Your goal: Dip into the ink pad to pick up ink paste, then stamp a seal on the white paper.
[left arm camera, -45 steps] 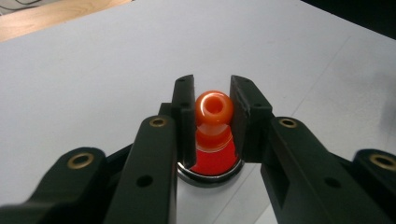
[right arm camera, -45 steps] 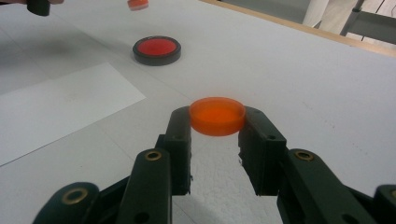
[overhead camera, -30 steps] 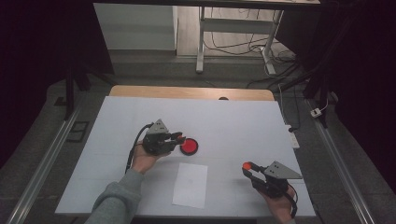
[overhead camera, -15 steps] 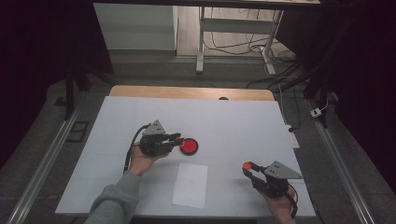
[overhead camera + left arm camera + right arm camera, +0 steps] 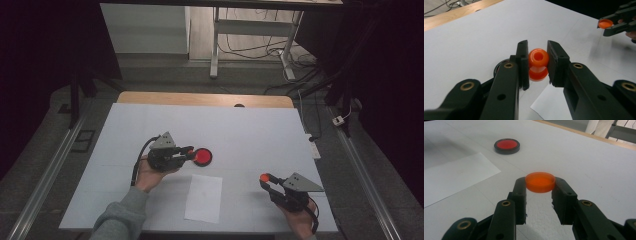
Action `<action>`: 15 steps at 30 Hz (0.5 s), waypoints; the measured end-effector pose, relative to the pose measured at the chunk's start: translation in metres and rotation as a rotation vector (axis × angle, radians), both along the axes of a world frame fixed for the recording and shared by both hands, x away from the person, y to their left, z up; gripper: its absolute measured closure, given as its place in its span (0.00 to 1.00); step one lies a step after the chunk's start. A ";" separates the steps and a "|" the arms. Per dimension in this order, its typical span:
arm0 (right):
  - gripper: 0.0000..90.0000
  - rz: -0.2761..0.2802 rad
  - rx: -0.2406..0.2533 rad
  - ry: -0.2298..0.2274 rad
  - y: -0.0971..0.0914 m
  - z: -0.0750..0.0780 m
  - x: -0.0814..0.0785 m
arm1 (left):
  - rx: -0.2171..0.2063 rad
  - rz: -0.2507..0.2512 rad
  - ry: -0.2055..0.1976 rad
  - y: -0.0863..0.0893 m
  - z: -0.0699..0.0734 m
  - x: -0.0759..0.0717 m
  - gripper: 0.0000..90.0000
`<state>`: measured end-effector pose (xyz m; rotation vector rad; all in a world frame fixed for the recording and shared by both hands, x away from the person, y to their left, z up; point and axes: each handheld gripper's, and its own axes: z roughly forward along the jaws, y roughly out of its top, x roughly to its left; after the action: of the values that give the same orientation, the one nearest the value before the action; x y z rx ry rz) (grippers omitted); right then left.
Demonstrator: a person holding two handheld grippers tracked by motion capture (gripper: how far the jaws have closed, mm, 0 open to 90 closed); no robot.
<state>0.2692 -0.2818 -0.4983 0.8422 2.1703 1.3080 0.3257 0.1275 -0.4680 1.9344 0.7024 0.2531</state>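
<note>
Holding steady: orange spool (image 5: 538, 64), orange cap (image 5: 540, 181).

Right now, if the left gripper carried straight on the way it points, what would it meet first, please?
Probably the black-rimmed red disc, lying on the table just beyond the left gripper and the orange spool it clamps. Depth is unclear; it might pass just over the disc.

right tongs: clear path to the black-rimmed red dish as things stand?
Probably yes on path: bare table lies between the right tongs and the dish. But they are shut on an orange cap, so no free grip.
</note>
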 end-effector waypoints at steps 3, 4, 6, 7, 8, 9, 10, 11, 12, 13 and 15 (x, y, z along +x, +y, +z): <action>0.72 -0.001 0.000 0.000 0.000 0.000 0.000 | -0.009 -0.006 -0.001 0.002 0.001 -0.003 0.81; 0.72 -0.001 0.000 0.000 0.000 0.000 0.000 | -0.012 -0.009 0.000 0.002 0.002 -0.004 0.81; 0.72 -0.002 0.000 0.000 0.000 0.000 0.000 | -0.019 -0.013 0.000 0.003 0.002 -0.005 0.81; 0.72 -0.002 0.001 0.000 0.000 0.000 0.000 | -0.021 -0.017 0.002 0.004 0.003 -0.006 0.81; 0.72 -0.002 0.001 0.000 0.000 0.000 0.000 | -0.023 -0.019 0.004 0.005 0.003 -0.007 0.81; 0.72 -0.003 0.001 0.001 0.000 0.000 0.000 | -0.025 -0.021 0.005 0.005 0.003 -0.008 0.81; 0.72 -0.002 0.001 0.001 0.000 0.000 0.000 | -0.025 -0.022 0.004 0.005 0.003 -0.009 0.81; 0.72 -0.001 0.000 0.000 0.000 0.000 0.001 | -0.029 -0.024 0.002 0.006 0.003 -0.011 0.81; 0.72 -0.001 -0.001 0.000 0.000 0.000 0.000 | -0.032 -0.029 0.009 0.006 0.002 -0.012 0.81; 0.72 0.000 -0.002 -0.001 0.000 0.000 0.000 | -0.029 -0.035 0.012 0.006 0.002 -0.013 0.81; 0.72 0.002 -0.003 -0.002 0.000 0.000 0.000 | -0.026 -0.042 0.013 0.005 0.001 -0.017 0.81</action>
<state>0.2697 -0.2815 -0.4982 0.8375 2.1716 1.3056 0.3087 0.1328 -0.4672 1.9255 0.6692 0.2045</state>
